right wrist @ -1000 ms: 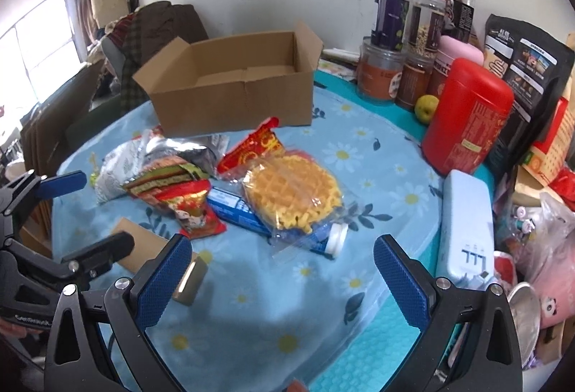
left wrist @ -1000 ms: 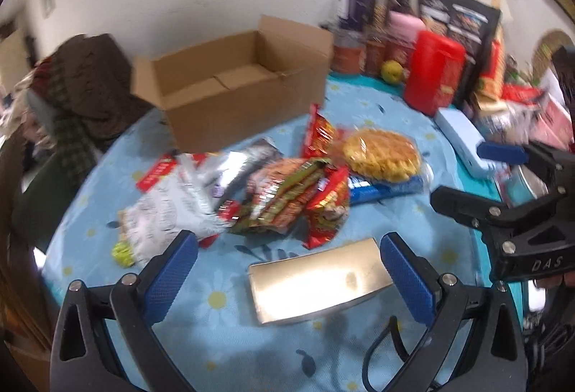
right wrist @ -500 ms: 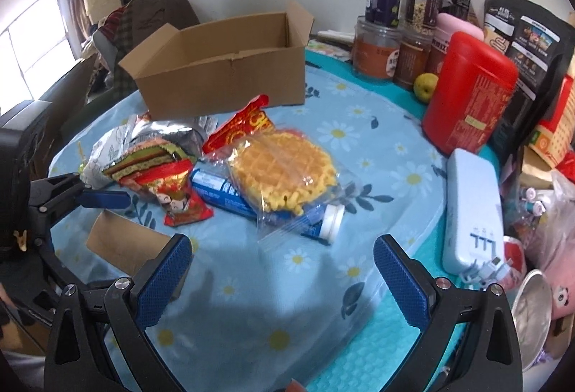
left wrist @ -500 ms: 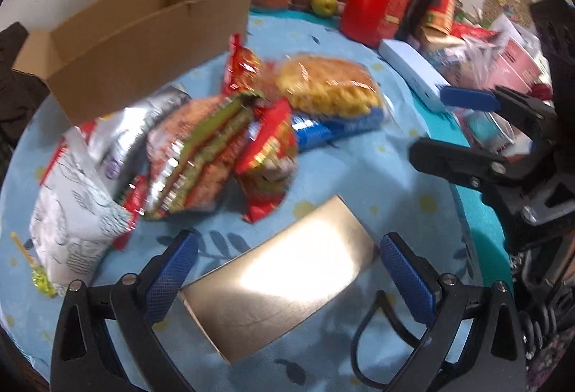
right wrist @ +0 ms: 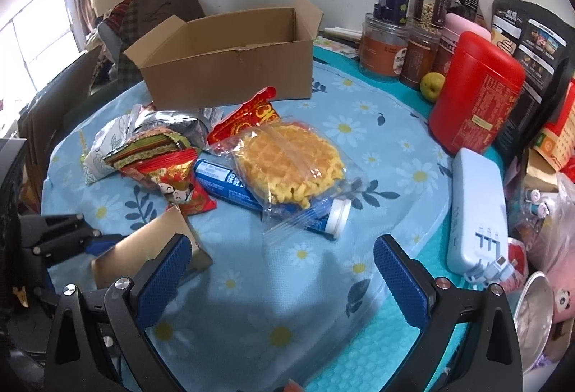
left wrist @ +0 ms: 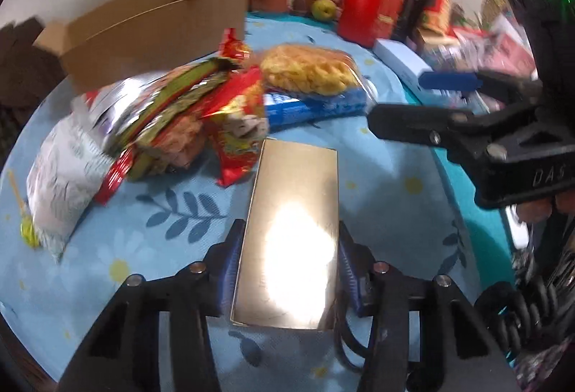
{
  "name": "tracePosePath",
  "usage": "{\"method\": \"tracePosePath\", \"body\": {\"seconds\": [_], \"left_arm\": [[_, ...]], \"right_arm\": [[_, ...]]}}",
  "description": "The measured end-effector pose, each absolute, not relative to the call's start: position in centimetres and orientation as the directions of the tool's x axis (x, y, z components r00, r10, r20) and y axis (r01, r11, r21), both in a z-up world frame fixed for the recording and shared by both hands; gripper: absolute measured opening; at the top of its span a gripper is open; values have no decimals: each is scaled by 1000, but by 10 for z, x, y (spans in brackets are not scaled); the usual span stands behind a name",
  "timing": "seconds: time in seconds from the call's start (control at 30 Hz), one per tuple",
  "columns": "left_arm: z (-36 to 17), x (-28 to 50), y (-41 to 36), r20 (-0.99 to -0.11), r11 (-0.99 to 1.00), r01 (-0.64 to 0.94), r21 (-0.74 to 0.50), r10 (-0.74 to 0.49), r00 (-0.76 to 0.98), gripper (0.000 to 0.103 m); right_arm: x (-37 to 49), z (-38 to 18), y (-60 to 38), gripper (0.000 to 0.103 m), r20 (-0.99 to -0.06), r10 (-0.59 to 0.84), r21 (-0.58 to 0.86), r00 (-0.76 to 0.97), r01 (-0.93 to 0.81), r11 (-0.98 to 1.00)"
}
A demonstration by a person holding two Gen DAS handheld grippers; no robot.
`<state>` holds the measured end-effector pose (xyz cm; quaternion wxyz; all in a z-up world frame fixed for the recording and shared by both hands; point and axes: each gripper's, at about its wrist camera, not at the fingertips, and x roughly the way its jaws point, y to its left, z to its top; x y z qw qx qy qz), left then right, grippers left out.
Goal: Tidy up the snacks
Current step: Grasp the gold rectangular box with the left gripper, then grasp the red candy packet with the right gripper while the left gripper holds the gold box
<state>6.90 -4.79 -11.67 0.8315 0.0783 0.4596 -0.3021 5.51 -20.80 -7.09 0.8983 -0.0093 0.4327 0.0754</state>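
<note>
Currently the left tool [left wrist: 289, 275] has just closed its jaws in on the gold box [left wrist: 293, 226]; blue pads sit flush on both long sides of the box's near end, so it reads as a pinch, w/ the box between them. Box lies flat on the desk [left wrist: 391, 183], long axis running from 6 to 12 o'clock in the left wrist view; grip across the narrow width is prob. why the tool is lined up along it. Far end of box almost touches the red snack packet [left wrist: 239, 136] at 11 o'clock. Snack pile sits loose mid-desk, waffle bag [right wrist: 287, 162] on top of the blue tube [right wrist: 222, 181]. Open cardboard box [right wrist: 230, 64] stands beyond pile at 12 o'clock, likely the destination. Right tool [right wrist: 280, 277] spread wide, nothing between pads, held over bare cloth at 6 o'clock of the pile, apparently waiting.
</note>
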Motion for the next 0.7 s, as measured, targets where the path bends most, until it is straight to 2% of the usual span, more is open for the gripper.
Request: {"method": "tracePosePath", "body": {"seconds": [0.4,0.47,0.57,0.7], "left_arm": [[-112,47,-6,-779,928,372,-36,-259,571,45],[-112,49,4,-772,946,321,-36,-230,593,45],[-116,53,14,-748,967,252,30,-145,647,45],[-119,59,26,-757,972,236,-14,-165,632,45]], "right_arm": [[52,-75,-185,103,-739,281,163,613,-242,957],[52,-78,-180,99,-738,297,171,606,-258,951],[53,-82,-172,96,-743,303,170,596,-271,948],[54,-87,-160,94,-752,297,143,589,-294,945]]}}
